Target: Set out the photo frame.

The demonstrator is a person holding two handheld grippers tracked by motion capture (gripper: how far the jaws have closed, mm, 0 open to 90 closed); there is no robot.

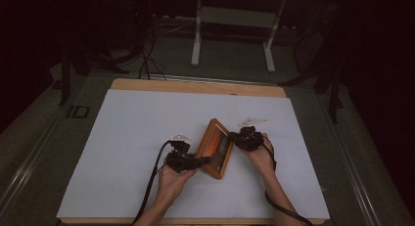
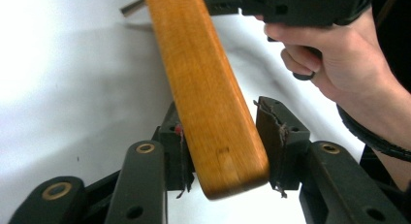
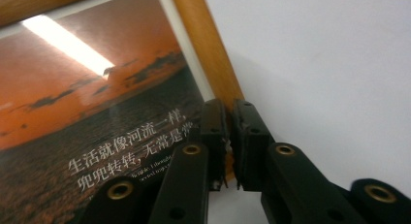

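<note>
Wooden picture frame (image 1: 217, 147) standing tilted on the white desk (image 1: 122, 138), propped between both tongs so neither side is slipping. Left tongs (image 2: 224, 144) are straddling the frame's corner, one pad touching, the other just clear. Right tongs (image 3: 229, 136) are pinching the opposite edge, nearly closed, steadying the sunset print

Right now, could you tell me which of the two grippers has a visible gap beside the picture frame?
The left gripper: one of its fingers stands off the picture frame. The right gripper pinches the frame's edge.
</note>
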